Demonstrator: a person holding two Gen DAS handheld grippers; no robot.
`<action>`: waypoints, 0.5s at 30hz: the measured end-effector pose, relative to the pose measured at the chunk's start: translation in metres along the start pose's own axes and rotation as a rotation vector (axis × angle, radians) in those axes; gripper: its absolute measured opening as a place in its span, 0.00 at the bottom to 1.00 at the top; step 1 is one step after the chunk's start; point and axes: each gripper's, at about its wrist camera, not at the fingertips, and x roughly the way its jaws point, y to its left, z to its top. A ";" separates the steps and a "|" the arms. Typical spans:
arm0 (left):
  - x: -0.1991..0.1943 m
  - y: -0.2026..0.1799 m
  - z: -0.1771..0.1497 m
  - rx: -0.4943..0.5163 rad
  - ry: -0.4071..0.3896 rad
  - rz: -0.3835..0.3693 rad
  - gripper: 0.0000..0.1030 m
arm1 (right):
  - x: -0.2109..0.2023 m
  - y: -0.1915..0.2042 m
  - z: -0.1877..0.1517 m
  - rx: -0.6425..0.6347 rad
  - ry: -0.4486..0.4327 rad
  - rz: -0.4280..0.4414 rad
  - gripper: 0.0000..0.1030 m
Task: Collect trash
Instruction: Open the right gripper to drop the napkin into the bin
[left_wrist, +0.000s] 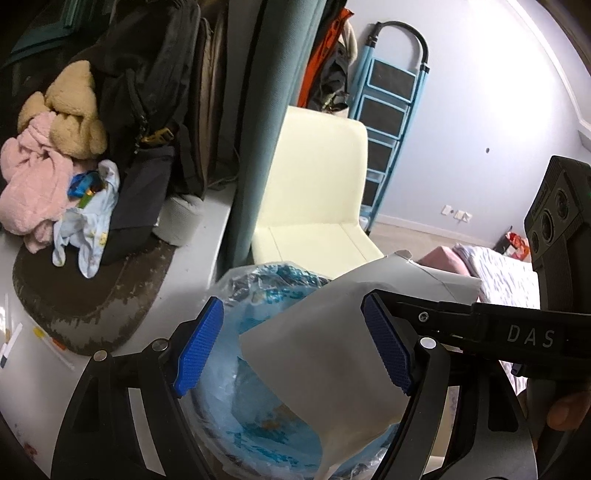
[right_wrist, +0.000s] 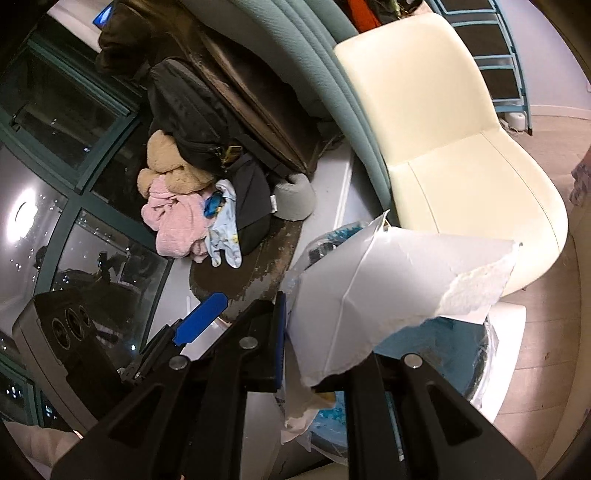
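Note:
A torn white paper envelope (right_wrist: 388, 280) hangs in my right gripper (right_wrist: 291, 343), which is shut on its lower left edge. Under the paper lies a crumpled clear plastic bag with blue print (right_wrist: 443, 343). In the left wrist view the same paper (left_wrist: 325, 350) and bag (left_wrist: 255, 291) fill the space between my left gripper's (left_wrist: 295, 347) blue pads, which stand wide open and press on nothing. The right gripper (left_wrist: 399, 308) reaches in from the right, behind the left one's right pad. In the right wrist view the left gripper's blue pad (right_wrist: 201, 317) shows to the left of the paper.
A cream chair (left_wrist: 314, 184) stands just behind the bag, beside a teal curtain (left_wrist: 266, 110). On the white ledge lie pink and tan clothes (left_wrist: 44, 166), a black backpack (left_wrist: 147, 92) and a brown mat (left_wrist: 92, 295). Further right are a blue step ladder (left_wrist: 391, 110) and a bed (left_wrist: 509, 273).

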 end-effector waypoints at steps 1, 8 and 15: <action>0.003 -0.001 -0.001 0.002 0.009 -0.004 0.73 | 0.001 -0.001 -0.001 0.004 0.003 -0.005 0.11; 0.014 -0.003 -0.006 0.010 0.053 -0.011 0.73 | 0.007 -0.011 -0.004 0.032 0.025 -0.031 0.11; 0.022 -0.007 -0.010 0.041 0.092 -0.029 0.74 | 0.013 -0.019 -0.007 0.085 0.049 -0.058 0.14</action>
